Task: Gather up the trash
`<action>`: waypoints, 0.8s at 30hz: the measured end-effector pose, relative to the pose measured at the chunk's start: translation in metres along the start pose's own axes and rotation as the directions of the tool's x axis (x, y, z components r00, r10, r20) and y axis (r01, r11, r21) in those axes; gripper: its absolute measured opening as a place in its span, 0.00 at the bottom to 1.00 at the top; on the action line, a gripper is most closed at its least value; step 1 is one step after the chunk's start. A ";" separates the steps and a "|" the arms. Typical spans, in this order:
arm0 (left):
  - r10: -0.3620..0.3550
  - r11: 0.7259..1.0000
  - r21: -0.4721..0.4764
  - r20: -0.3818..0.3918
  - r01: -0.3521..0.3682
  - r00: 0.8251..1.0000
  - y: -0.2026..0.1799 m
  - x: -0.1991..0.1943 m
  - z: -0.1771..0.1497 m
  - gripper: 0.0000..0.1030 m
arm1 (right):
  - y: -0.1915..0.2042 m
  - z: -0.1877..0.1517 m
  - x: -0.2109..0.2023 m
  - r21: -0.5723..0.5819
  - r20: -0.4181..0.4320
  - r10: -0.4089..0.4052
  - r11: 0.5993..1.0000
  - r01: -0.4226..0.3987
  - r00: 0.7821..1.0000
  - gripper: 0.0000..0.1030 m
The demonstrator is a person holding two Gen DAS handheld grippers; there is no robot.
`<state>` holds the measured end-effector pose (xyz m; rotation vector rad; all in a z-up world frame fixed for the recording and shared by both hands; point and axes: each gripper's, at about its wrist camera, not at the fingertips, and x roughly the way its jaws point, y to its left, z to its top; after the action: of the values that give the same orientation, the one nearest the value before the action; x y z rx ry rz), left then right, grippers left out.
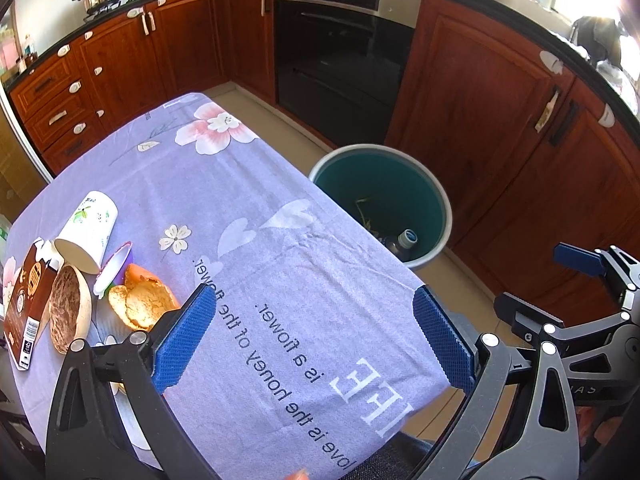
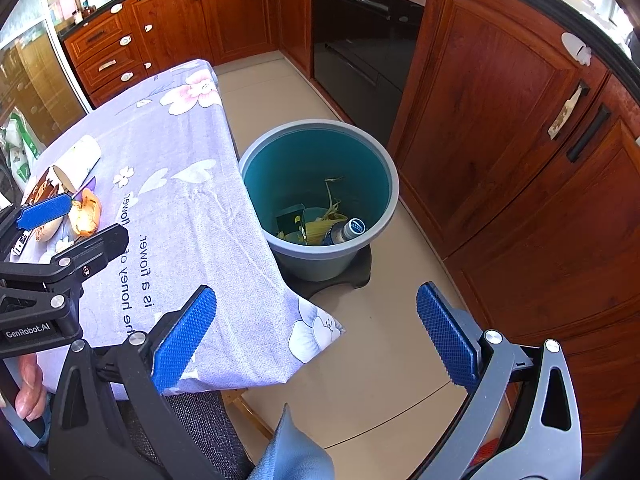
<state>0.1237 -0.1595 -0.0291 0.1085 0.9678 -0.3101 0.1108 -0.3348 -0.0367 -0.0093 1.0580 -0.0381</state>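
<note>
Trash lies at the left of the lilac tablecloth (image 1: 280,208): a tipped white paper cup (image 1: 88,232), a brown carton (image 1: 26,304), a coconut shell half (image 1: 68,308), a white and purple tub (image 1: 114,266) and orange peel (image 1: 142,300). My left gripper (image 1: 314,340) is open and empty above the cloth, right of the peel. My right gripper (image 2: 316,334) is open and empty over the table's near corner, short of the teal bin (image 2: 320,196). The bin holds a bottle (image 2: 346,230) and scraps. The cup (image 2: 78,164) and peel (image 2: 88,212) show in the right wrist view.
The bin (image 1: 384,200) stands on the tiled floor beside the table's right edge. A black oven (image 1: 340,60) and wooden cabinets (image 1: 500,128) ring the floor behind it. A grey chair seat (image 2: 192,432) sits under the near table edge.
</note>
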 end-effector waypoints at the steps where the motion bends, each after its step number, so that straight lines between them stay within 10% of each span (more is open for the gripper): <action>1: 0.000 1.000 0.001 -0.001 0.000 1.000 0.000 0.000 0.000 0.96 | 0.000 0.000 0.000 0.002 -0.001 0.000 1.000 0.000 1.000 0.93; 24: 0.015 1.000 0.025 -0.008 -0.015 1.000 -0.004 0.004 -0.009 0.96 | -0.008 -0.001 0.004 0.025 -0.012 -0.022 0.999 0.023 1.000 0.93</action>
<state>0.1175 -0.1625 -0.0374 0.1401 0.9710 -0.3080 0.1115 -0.3424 -0.0404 0.0020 1.0696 -0.0719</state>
